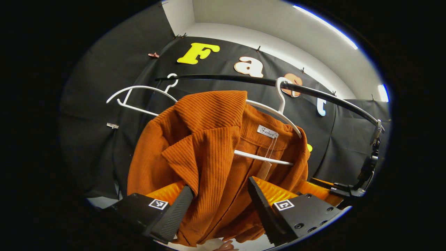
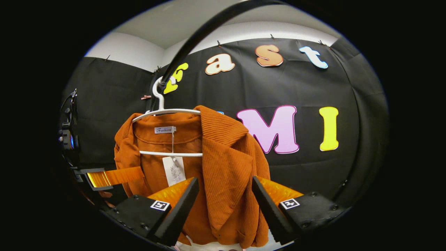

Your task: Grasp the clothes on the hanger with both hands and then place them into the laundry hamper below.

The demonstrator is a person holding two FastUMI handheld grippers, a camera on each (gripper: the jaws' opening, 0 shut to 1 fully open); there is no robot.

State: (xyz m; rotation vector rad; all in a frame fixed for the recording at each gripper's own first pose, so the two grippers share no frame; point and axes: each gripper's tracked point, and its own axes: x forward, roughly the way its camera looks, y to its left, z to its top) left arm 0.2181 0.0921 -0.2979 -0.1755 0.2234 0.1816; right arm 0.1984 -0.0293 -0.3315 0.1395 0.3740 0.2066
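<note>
Orange corduroy jacket [image 1: 212, 157] hangs straight down between the spread, empty fingers of our left gripper [image 1: 219, 209] and right gripper [image 2: 224, 205], both equally near.

Ribbed cloth, smooth plastic
Matt corduroy jacket [image 1: 209, 153] on a glossy white plastic hanger [image 1: 271, 111]; dark smooth rail [image 1: 313, 91] at twelve o'clock.
</note>
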